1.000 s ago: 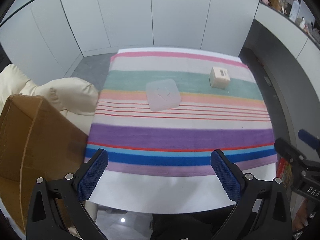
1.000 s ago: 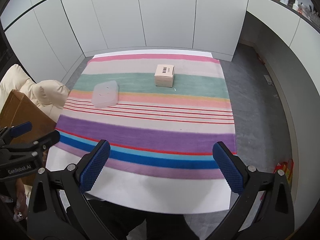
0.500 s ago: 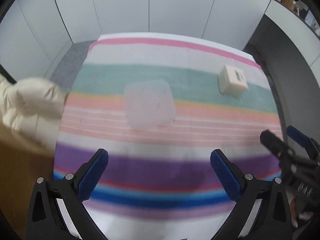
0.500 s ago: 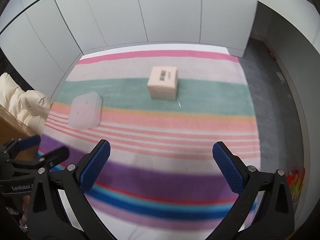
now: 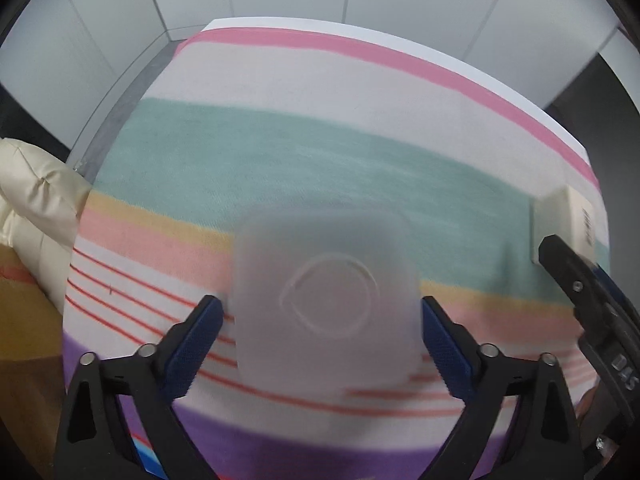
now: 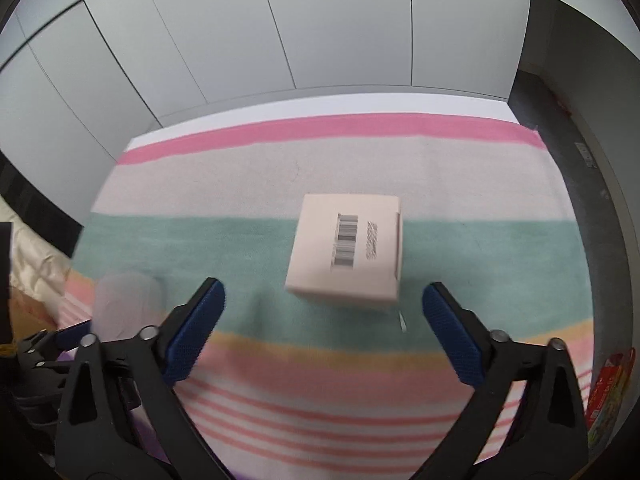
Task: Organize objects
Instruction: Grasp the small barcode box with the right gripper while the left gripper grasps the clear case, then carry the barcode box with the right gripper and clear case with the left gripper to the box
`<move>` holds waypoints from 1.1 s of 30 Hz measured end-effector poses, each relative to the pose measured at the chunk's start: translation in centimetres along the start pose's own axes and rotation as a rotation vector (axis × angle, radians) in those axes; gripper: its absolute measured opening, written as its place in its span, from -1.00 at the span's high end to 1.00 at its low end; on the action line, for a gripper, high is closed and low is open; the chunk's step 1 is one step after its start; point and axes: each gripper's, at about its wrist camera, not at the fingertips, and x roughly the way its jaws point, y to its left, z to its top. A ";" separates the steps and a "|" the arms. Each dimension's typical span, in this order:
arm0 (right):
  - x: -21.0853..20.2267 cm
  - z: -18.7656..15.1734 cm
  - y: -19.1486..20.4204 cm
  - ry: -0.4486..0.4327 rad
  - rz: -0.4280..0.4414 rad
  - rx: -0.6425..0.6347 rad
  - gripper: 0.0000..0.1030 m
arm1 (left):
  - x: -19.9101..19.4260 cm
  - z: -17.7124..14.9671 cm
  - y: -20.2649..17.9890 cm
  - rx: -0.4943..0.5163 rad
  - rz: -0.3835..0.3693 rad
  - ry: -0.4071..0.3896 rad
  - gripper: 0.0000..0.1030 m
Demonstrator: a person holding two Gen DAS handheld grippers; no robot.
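Left gripper [image 5: 320, 316] jaws, just closing slightly, are straddling the translucent lid [image 5: 326, 300] mid-tablecloth [image 5: 280, 160], gripping nothing. Right gripper [image 6: 323, 304], likewise narrowing, empty, is hovering before the barcoded box [image 6: 346, 250] toward the cloth's far edge.

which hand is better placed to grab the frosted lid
Left. The left gripper has its open jaws, just narrowing, on either side of the frosted lid; the right gripper faces the cardboard box.
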 end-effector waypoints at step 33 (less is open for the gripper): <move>-7.3 -0.1 1.0 -0.070 -0.107 -0.098 -0.04 | -11.1 0.9 -0.7 0.098 0.051 -0.196 -0.59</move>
